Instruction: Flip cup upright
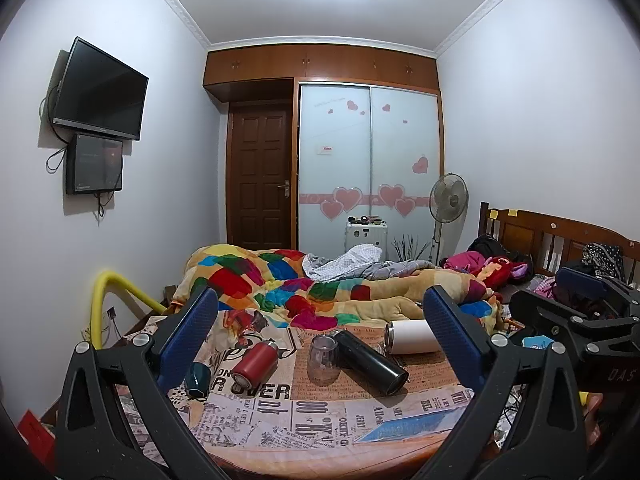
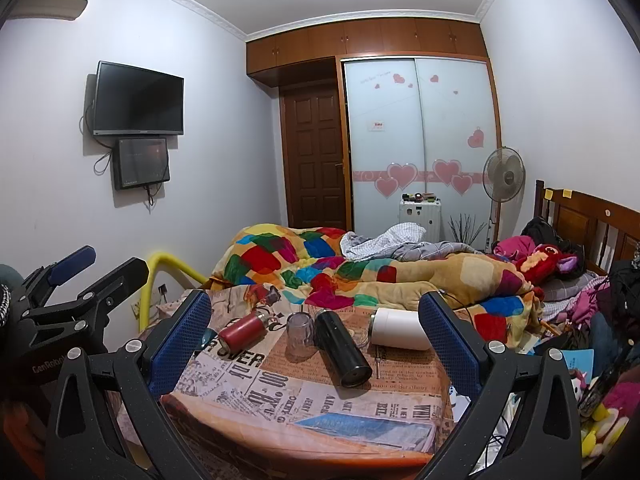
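A small table with a newspaper-print cloth [image 1: 320, 412] [image 2: 304, 396] holds several cups. A clear glass cup [image 1: 322, 360] [image 2: 301, 333] stands upside down at the middle. A black flask [image 1: 370, 362] [image 2: 344, 348], a red flask [image 1: 254, 363] [image 2: 242, 332] and a white tumbler [image 1: 412, 337] [image 2: 400, 329] lie on their sides. A dark teal cup [image 1: 198, 378] lies at the left edge. My left gripper [image 1: 320, 344] and right gripper [image 2: 316, 340] are both open and empty, held back from the table.
A bed with a colourful quilt [image 1: 304, 292] lies behind the table. A yellow rail [image 1: 116, 292] stands at the left. A fan [image 1: 448, 200], wardrobe [image 1: 368, 152] and door [image 1: 260, 176] are at the back. Each gripper shows in the other's view: the right [image 1: 580, 320], the left [image 2: 72, 292].
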